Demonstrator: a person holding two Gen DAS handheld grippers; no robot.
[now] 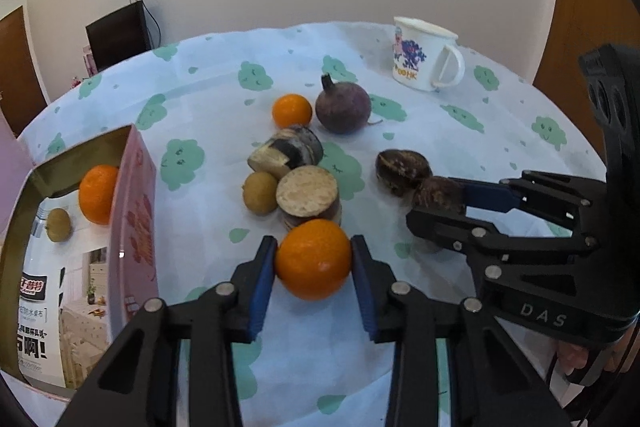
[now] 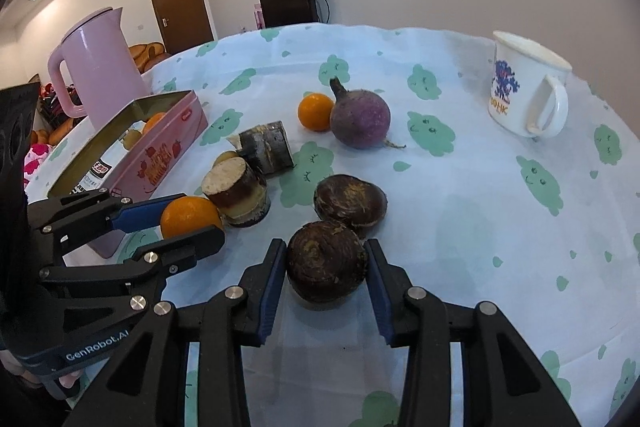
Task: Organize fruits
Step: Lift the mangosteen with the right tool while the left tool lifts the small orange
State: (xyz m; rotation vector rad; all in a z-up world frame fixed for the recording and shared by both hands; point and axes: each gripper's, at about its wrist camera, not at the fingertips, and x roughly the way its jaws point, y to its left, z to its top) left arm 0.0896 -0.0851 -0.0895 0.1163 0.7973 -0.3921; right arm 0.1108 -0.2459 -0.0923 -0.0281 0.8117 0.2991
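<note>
My left gripper (image 1: 313, 259) is shut on an orange (image 1: 313, 258) just above the tablecloth; it also shows in the right wrist view (image 2: 190, 217). My right gripper (image 2: 326, 267) is shut on a dark brown water chestnut (image 2: 326, 266), seen in the left wrist view (image 1: 438, 191) too. A second chestnut (image 2: 351, 201) lies just behind it. A pink tin box (image 1: 132, 199) at the left holds an orange (image 1: 97, 193) and a small brown fruit (image 1: 59, 225). Another orange (image 1: 291, 111), a purple beet (image 1: 343, 105), a small brown fruit (image 1: 260, 192) and two cut cane pieces (image 1: 308, 195) lie mid-table.
A white printed mug (image 2: 526, 91) stands at the far right. A pink kettle (image 2: 96, 71) stands behind the tin box. The round table's cloth (image 2: 480, 227) has green cloud prints. A dark monitor (image 2: 288, 3) stands beyond the far edge.
</note>
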